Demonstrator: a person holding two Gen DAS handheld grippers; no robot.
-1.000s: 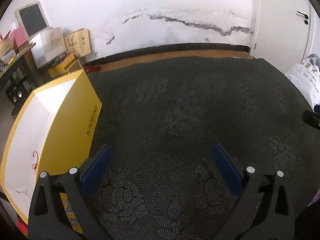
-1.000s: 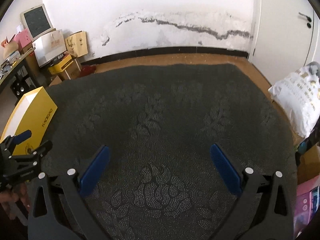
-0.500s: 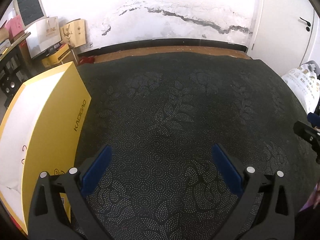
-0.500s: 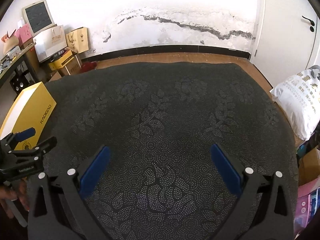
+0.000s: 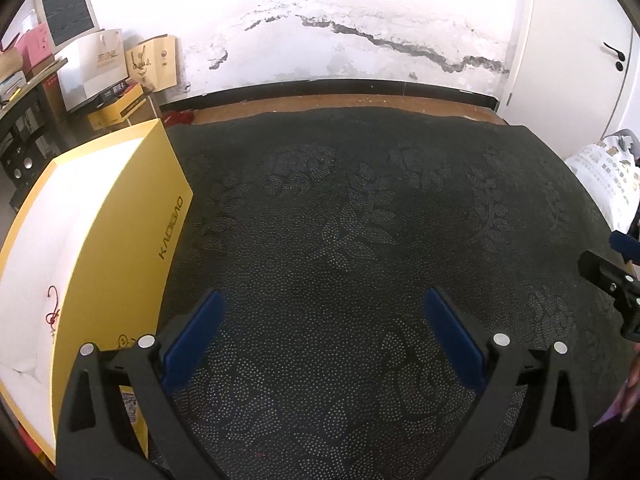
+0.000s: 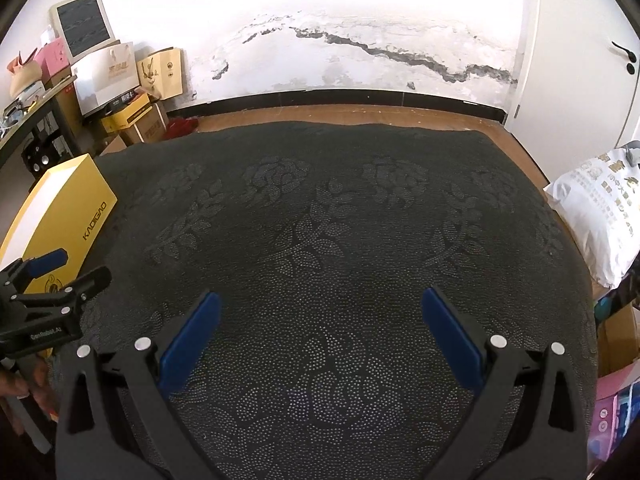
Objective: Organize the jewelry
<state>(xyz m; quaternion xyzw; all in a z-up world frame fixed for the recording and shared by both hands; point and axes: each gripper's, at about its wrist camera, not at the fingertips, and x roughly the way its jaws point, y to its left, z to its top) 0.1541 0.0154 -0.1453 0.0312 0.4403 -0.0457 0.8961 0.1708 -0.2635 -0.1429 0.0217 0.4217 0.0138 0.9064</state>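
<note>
"kaogao" on yellow box [image 5: 120, 264], "genrobot.ai" on left gripper [image 6: 60, 276]

Open yellow cardboard box [image 5: 120, 248] with white interior, resting at left edge of dark patterned cloth. Inside, near front: thin red cord bracelet [image 5: 52, 312], lying loosely curled on white lining.

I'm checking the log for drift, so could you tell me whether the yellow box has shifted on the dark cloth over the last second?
Cannot tell. The yellow box sits on the dark floral cloth at its left edge throughout; apparent shifts match the wall crack's, so the cameras moved.
</note>
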